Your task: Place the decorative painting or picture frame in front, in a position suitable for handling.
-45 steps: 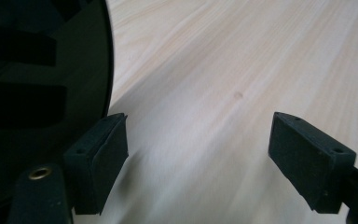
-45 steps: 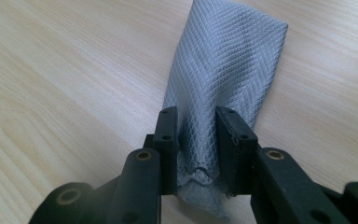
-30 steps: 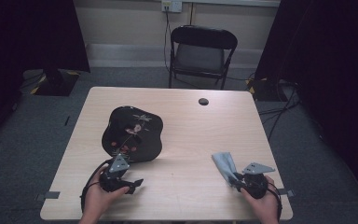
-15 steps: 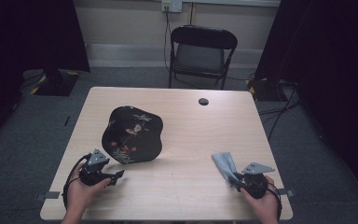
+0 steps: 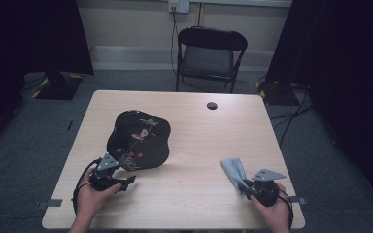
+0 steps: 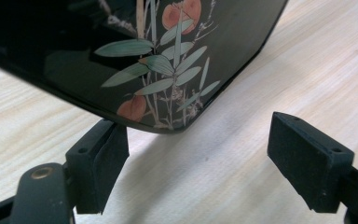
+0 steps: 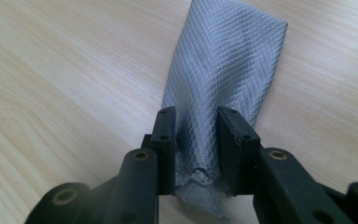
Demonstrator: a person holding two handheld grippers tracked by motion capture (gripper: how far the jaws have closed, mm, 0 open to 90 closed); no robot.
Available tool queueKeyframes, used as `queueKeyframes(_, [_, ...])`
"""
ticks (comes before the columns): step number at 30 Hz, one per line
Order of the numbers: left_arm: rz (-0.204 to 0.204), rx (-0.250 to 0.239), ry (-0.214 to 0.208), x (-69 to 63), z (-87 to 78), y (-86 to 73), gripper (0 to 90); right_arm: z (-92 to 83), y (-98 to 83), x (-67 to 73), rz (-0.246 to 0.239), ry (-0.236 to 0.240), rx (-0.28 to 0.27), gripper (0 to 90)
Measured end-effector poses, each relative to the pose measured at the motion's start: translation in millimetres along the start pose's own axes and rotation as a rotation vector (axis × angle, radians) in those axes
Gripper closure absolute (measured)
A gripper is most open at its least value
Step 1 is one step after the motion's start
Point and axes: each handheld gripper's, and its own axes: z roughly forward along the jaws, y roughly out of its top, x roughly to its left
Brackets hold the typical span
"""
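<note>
Table (image 5: pixel 184 194): pale wood, and the landmark for every place below.
Tray (image 5: pixel 139 140): black lacquer, painted with green leaves and orange fruit; it lies on the table's left half, a little toward the near edge.
Cloth (image 5: pixel 235 171): grey, with a woven diamond pattern, folded long; it lies on the table near the near right corner.
Left gripper (image 5: pixel 126 180): held in the person's left hand above the table's near left part, just beside the tray's near edge.
Left fingers (image 6: pixel 98 165): released and spread wide. In the left gripper view the tray's rim (image 6: pixel 168 126) hangs just past the tips; the left finger sits close under it, but I cannot tell whether it touches. Bare table shows between them.
Right gripper (image 5: pixel 245 183): held in the person's right hand at the table's near right corner, low over the wood.
Right fingers (image 7: pixel 168 140): clenched on the cloth's (image 7: pixel 223 65) near end, which bunches up between the pads while the rest lies flat on the table beyond them.
Disc (image 5: pixel 212 105): small and dark, on the table's far side, well apart from tray and cloth.
</note>
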Motion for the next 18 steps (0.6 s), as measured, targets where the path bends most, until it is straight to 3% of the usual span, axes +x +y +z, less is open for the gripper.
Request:
queueKeyframes(9, [0.036, 0.005, -0.063, -20.9, -1.8, -1.8, 21.6, -0.2, 0.3, 0.7, -0.001, -0.005, 0.004, 68.8])
queueKeyframes(14, [0.029, -0.005, -0.112, -32.3, -3.4, -3.3, 24.4, -0.1, 0.2, 0.3, 0.000, -0.003, 0.003, 68.8])
queueKeyframes(18, [0.027, -0.006, -0.112, -34.4, -6.8, -4.2, 25.4, -0.1, 0.2, 0.3, 0.000, -0.002, 0.003, 68.8])
